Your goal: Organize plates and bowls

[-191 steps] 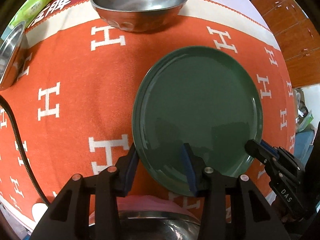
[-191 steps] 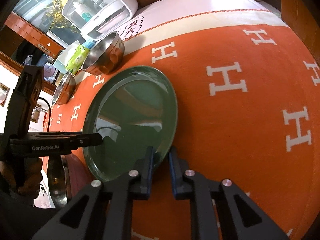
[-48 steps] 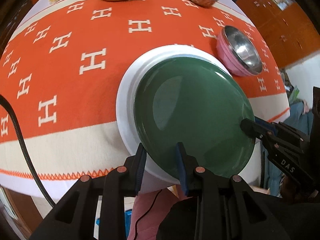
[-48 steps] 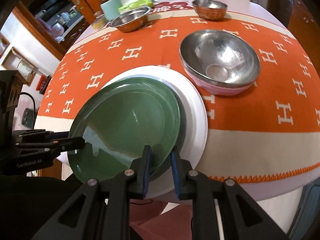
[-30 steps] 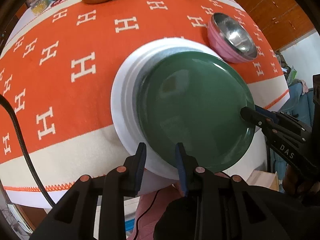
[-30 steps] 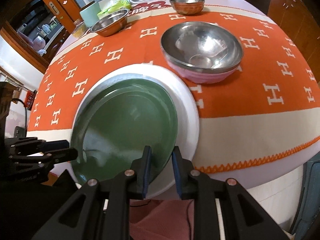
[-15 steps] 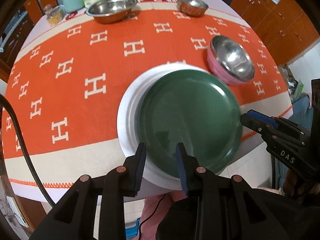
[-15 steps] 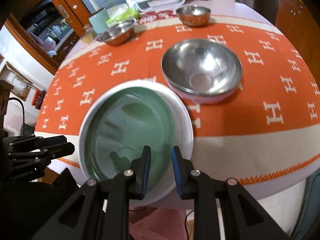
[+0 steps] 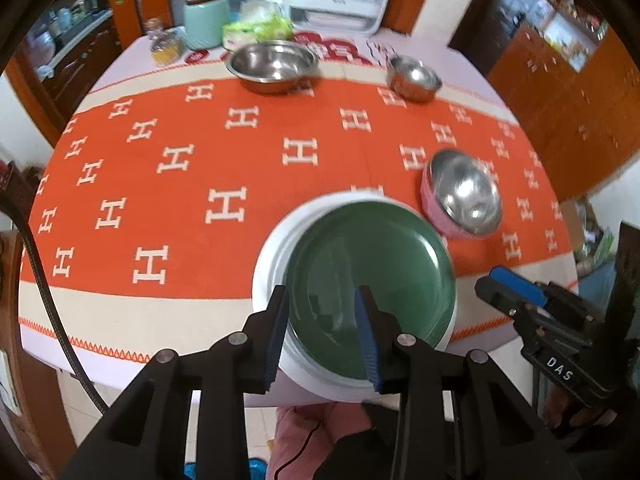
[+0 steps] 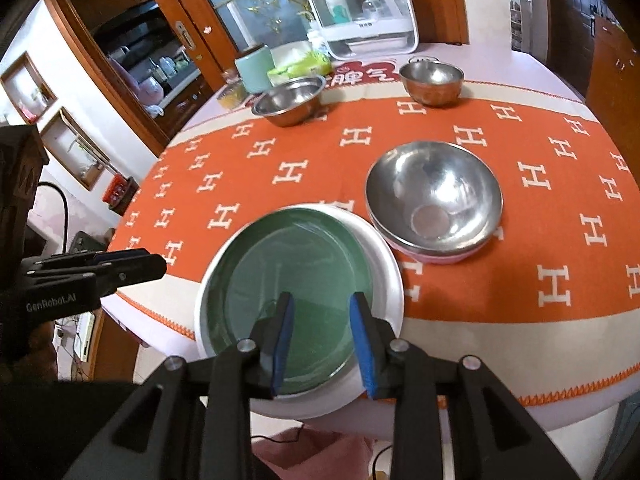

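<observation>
Two grippers hang above the near table edge, left gripper (image 9: 320,336) and right gripper (image 10: 320,338) both with jaws spread and holding nothing. Below them the glossy green plate (image 9: 372,276) lies nested on a larger white plate (image 10: 386,276), which overhangs the edge. Just beyond stands a steel bowl (image 10: 434,200) stacked in a pink one. The orange H-patterned cloth (image 9: 240,168) stretches bare to two smaller steel bowls (image 9: 274,65) near the far edge.
</observation>
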### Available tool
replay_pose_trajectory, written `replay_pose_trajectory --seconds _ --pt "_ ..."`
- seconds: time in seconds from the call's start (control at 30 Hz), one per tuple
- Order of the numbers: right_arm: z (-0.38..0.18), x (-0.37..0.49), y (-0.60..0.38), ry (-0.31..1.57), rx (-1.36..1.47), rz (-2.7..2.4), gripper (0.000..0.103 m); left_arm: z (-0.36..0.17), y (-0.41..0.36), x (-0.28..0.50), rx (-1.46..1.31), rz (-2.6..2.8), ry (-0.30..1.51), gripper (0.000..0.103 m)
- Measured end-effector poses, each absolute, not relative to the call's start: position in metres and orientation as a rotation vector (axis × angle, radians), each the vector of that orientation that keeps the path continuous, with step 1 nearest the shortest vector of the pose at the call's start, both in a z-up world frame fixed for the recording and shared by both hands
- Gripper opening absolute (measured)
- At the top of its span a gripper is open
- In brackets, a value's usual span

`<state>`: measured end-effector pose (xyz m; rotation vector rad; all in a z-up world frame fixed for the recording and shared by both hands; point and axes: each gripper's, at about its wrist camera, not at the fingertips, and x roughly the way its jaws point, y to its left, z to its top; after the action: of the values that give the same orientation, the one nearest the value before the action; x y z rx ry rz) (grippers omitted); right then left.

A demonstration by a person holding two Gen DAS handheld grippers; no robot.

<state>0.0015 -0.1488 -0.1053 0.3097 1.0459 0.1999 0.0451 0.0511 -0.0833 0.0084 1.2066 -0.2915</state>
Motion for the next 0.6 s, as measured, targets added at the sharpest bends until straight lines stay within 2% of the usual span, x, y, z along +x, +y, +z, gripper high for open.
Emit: replay_pose_trajectory --seconds 0.1,0.2,0.43,0.53,0.6 --pt "-0.1 0.006 -0.152 1.018 0.357 0.215 0.029 -0.07 0.059 0.041 -0.009 -0.253 1.164 0.034" --pt "-0.096 0.013 -0.154 0.982 0.389 0.227 0.029 -0.061 0.068 0.037 -0.022 -0.22 1.144 0.041" --pt "-0.071 0.034 -0.149 0.907 0.363 0.244 0.029 -0.039 0.088 0.039 -0.066 -0.191 1.098 0.043" --pt "-0.056 0.043 -0.144 0.868 0.332 0.244 0.03 -0.028 0.095 0.047 -0.066 -0.183 1.065 0.049" --pt "-0.046 0.049 -0.141 0.839 0.324 0.242 0.034 -0.019 0.101 0.055 -0.052 -0.175 1.044 0.053"
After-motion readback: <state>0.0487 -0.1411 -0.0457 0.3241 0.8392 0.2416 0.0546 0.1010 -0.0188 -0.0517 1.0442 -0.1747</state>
